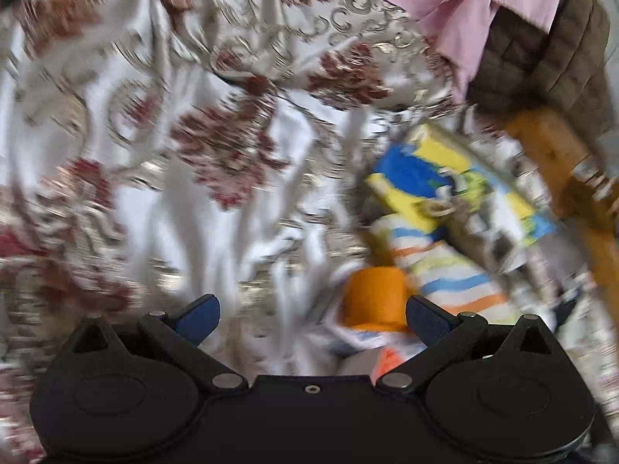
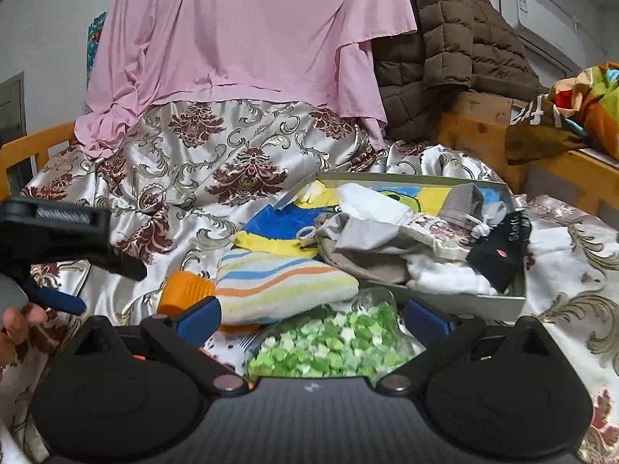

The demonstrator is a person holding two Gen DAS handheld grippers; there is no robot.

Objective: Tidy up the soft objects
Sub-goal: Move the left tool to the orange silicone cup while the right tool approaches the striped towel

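In the blurred left wrist view my left gripper is open above the patterned satin bedspread, with an orange cap just inside its right finger. A striped cloth and a blue-and-yellow towel lie to the right. My right gripper is open, and a clear bag of green and white paper stars lies between its fingers. Beyond it are the striped cloth, the orange cap and a grey box heaped with towel, pouches, white cloth and a black sock.
A pink sheet and a brown quilted jacket hang over the bed's far end. A wooden bed frame runs along the right, with colourful fabric on it. A hand holds the other gripper at the left edge.
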